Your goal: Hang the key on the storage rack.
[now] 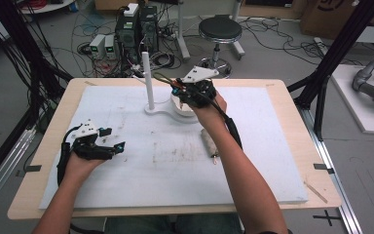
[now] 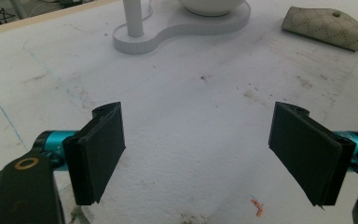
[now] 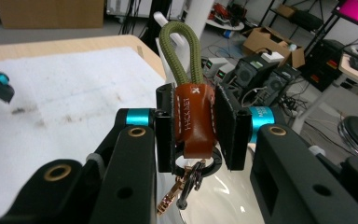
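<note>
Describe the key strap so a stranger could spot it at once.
Start at the white foam board on the table and find the white stand with its upright post at the far side. Right of the post, the right gripper pinches the key strap: brown leather tab, olive cord loop above, metal ring and clips below.

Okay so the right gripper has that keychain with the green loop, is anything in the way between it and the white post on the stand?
Nothing visible does. The right gripper is shut on the keychain, whose green loop points up toward the white post. In the high view the gripper hovers just right of the post, over the stand's white bowl, with only open air between them.
</note>
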Available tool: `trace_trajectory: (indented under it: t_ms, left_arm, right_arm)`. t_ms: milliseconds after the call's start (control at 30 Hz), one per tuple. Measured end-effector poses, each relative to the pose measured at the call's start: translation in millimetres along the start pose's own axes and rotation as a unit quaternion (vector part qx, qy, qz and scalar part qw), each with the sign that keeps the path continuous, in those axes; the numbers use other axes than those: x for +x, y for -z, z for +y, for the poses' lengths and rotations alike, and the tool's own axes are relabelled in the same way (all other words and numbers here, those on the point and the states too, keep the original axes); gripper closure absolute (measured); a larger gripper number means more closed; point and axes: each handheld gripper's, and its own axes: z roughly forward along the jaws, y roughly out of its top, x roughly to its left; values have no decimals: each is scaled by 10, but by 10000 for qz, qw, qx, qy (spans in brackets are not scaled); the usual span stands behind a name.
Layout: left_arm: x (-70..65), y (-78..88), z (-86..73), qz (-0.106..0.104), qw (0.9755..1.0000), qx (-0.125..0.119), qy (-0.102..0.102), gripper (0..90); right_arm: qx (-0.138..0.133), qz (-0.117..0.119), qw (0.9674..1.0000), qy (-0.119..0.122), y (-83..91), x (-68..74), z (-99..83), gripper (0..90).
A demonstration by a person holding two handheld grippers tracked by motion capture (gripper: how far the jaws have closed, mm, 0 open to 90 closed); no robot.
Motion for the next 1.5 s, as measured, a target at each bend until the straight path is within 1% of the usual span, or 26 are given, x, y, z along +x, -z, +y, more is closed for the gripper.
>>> trace_trajectory:
  t_ms: [67, 100, 300, 333, 400, 533, 567, 633, 700, 867, 900, 933, 967, 1000, 1033, 1067, 1100, 1167, 1233, 1300, 1367, 1433, 1467, 1500]
  left_arm:
    - [10, 1, -5, 6, 10000, 20, -3, 183]
    - [13, 1, -8, 6, 10000, 12, 23, 183]
    - [38, 15, -16, 22, 10000, -5, 40, 183]
    - [37, 16, -17, 25, 10000, -16, 58, 183]
    - [39, 20, -18, 28, 10000, -6, 53, 183]
    - [39, 24, -24, 22, 10000, 1, 61, 183]
    - [40, 24, -26, 16, 10000, -7, 66, 183]
    - [47, 27, -30, 35, 10000, 7, 62, 183]
    - [55, 28, -35, 35, 10000, 12, 77, 183]
    - [61, 24, -42, 38, 9999, 15, 102, 183]
    - [62, 23, -43, 40, 9999, 22, 101, 183]
    - [63, 22, -43, 34, 9999, 28, 102, 183]
    - [64, 21, -44, 36, 9999, 28, 102, 183]
    - [67, 22, -44, 34, 9999, 37, 92, 183]
    - [69, 20, -45, 32, 9999, 31, 100, 183]
    - [70, 20, -46, 35, 9999, 29, 108, 183]
    - [73, 19, -47, 34, 9999, 32, 102, 183]
    - [73, 16, -47, 33, 9999, 25, 115, 183]
    - [72, 16, -43, 34, 9999, 24, 108, 183]
    - [70, 14, -37, 23, 9999, -8, 118, 183]
    - [71, 9, -28, 21, 10000, -9, 95, 183]
    - [67, 2, -20, 28, 9999, -24, 103, 183]
    - [64, -5, -13, 22, 10000, -32, 90, 183]
    - [60, -9, -8, 24, 10000, -29, 89, 183]
  right_arm:
    - [-35, 25, 10000, -35, -61, 18, 40, 717]
    - [-74, 49, 10000, 7, -116, 35, 74, 717]
    - [-79, 114, 9999, 78, -207, 83, 167, 717]
    - [-101, 99, 9998, 118, -225, 90, 183, 717]
    - [-103, 107, 9998, 122, -256, 100, 201, 717]
    - [-34, 85, 9999, 125, -324, 91, 192, 717]
    - [24, 94, 9999, 113, -354, 94, 178, 716]
    - [25, 99, 9999, 114, -366, 96, 174, 716]
    - [64, 72, 9998, 178, -407, 102, 164, 716]
    - [124, 70, 9998, 166, -451, 103, 145, 712]
    - [145, 13, 9996, 222, -467, 102, 137, 685]
    - [145, 13, 9996, 222, -467, 102, 137, 685]
    - [182, -30, 9995, 237, -474, 111, 133, 642]
    - [176, -60, 9994, 286, -480, 117, 131, 529]
    - [180, -133, 9991, 366, -468, 128, 135, 470]
    - [180, -133, 9991, 366, -468, 128, 135, 470]
    - [208, -82, 9991, 366, -422, 132, 137, 437]
    - [188, -98, 9991, 366, -390, 125, 133, 423]
    - [275, -79, 9993, 220, -304, 115, 105, 395]
    - [332, -102, 9992, 219, -212, 84, 51, 373]
    - [411, -129, 9990, 113, -115, 52, -17, 344]
    - [429, -141, 9990, -7, -13, 15, -104, 329]
    - [484, -126, 9987, -61, 21, 4, -136, 311]
    - [606, -185, 9980, -86, 79, -14, -187, 303]
